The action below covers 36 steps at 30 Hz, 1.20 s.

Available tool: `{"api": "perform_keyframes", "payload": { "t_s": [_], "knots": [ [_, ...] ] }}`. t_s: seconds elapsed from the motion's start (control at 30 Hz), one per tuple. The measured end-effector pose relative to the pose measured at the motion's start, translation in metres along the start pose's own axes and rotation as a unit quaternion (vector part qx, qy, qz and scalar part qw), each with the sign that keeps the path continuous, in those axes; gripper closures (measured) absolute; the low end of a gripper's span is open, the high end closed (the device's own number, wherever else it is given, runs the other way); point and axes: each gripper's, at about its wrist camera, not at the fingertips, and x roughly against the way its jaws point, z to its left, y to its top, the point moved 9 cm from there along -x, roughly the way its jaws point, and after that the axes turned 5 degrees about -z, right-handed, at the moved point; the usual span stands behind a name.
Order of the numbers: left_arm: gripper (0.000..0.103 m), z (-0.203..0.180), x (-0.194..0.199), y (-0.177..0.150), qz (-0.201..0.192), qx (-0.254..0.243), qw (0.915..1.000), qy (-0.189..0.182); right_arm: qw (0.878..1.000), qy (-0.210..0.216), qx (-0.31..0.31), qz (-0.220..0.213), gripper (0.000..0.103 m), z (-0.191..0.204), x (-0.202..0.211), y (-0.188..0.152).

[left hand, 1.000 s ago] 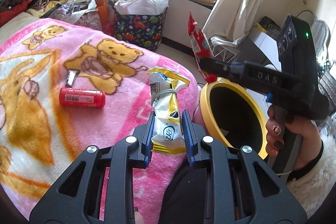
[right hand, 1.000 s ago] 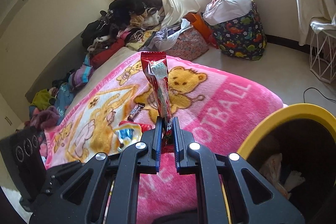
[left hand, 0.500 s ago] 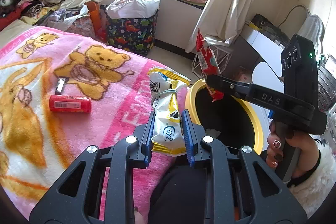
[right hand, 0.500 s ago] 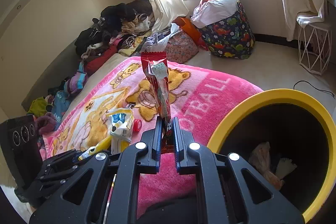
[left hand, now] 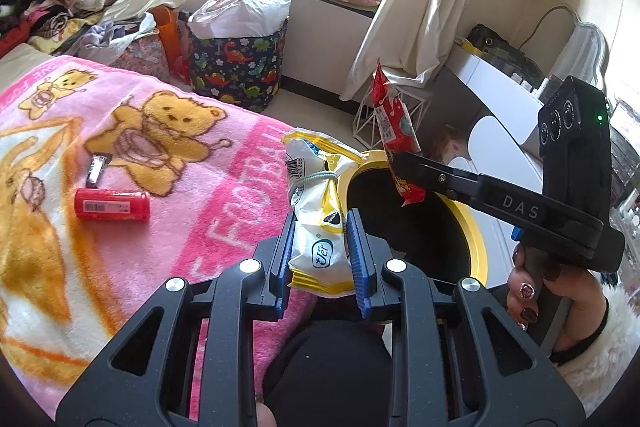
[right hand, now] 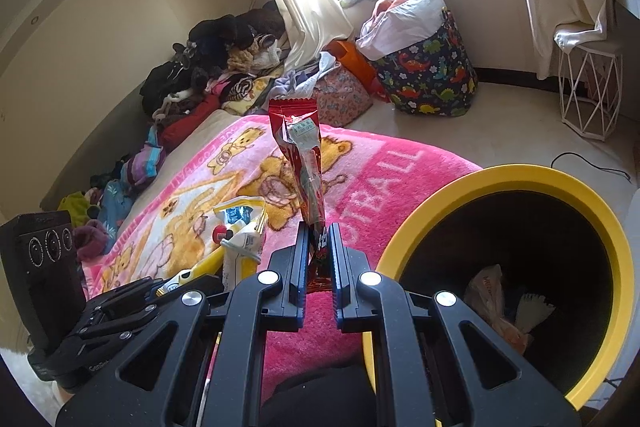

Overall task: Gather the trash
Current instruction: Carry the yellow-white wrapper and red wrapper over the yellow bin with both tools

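Observation:
My left gripper (left hand: 320,227) is shut on a white and yellow snack bag (left hand: 316,203) tied with a band, held over the pink blanket's edge next to the yellow-rimmed trash bin (left hand: 474,239). My right gripper (right hand: 318,231) is shut on a red wrapper (right hand: 304,163) standing upright, just left of the bin (right hand: 520,175). In the left wrist view the right gripper (left hand: 400,163) holds the red wrapper (left hand: 390,123) over the bin's rim. A red cylinder (left hand: 113,204) and a small dark wrapper (left hand: 95,171) lie on the blanket.
The pink bear blanket (left hand: 120,147) covers the bed. The bin holds some trash (right hand: 496,299). A dinosaur-print basket (left hand: 236,67), a white wire stool (right hand: 588,91), clothes piles (right hand: 224,67) and a cable on the floor (right hand: 592,163) are around.
Both grippers moved toward the bin with their wrappers. The bin's opening now fills more of the right wrist view, and the red wrapper hangs over the rim.

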Motion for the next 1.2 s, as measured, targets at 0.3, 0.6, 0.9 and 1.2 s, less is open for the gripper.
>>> {"api": "perform_keyframes", "payload": {
  "t_s": [0.3,0.6,0.9,1.2],
  "knots": [
    [0.084,-0.014,-0.004,0.004,-0.004,-0.006,0.9999,-0.009,1.0,-0.008,-0.012,-0.016,0.093,-0.011,0.017,0.0],
    [0.084,-0.027,-0.01,0.007,-0.005,-0.01,0.9998,-0.019,0.999,-0.027,-0.028,-0.025,0.093,-0.026,0.033,-0.004],
    [0.084,-0.041,-0.017,0.007,-0.003,-0.016,0.9995,-0.028,0.998,-0.046,-0.041,-0.032,0.093,-0.042,0.044,-0.006],
    [0.084,-0.052,-0.021,0.006,-0.001,-0.021,0.9992,-0.035,0.996,-0.06,-0.055,-0.042,0.093,-0.06,0.055,-0.006]
  ]
}}
